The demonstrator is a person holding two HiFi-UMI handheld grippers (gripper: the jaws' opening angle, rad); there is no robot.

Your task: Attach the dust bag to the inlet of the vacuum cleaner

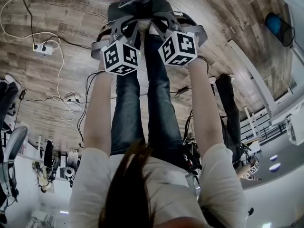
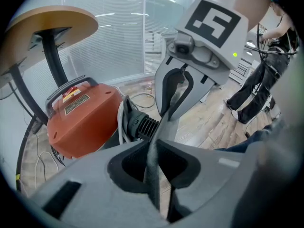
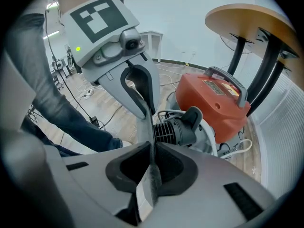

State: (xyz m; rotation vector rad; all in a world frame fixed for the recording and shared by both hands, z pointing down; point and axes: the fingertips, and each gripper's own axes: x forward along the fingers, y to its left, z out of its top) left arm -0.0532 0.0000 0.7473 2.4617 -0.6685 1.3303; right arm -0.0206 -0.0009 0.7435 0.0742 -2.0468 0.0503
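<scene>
Left gripper (image 2: 153,148): jaws pinched together on one edge of thin grey fabric dust bag (image 2: 161,126). Right gripper (image 3: 152,148): likewise clamped, on the opposite edge of the bag. Bag pulled into a narrow taut strip between the two grippers, held in the air above wood-plank floor (image 1: 61,18). In head view, both grippers side by side, pointing steeply down in front of legs in blue jeans (image 1: 161,103).

Orange-red plastic vacuum cleaner (image 3: 213,101) on the floor, close to the floor's edge along glass partition (image 2: 118,32), under the rim of round wooden table top (image 3: 251,23), beside black table legs (image 2: 52,61). Black ribbed inlet collar (image 3: 178,129) on the vacuum's near side, facing the grippers, directly behind the bag strip. Contact between bag and inlet: not determinable.
</scene>
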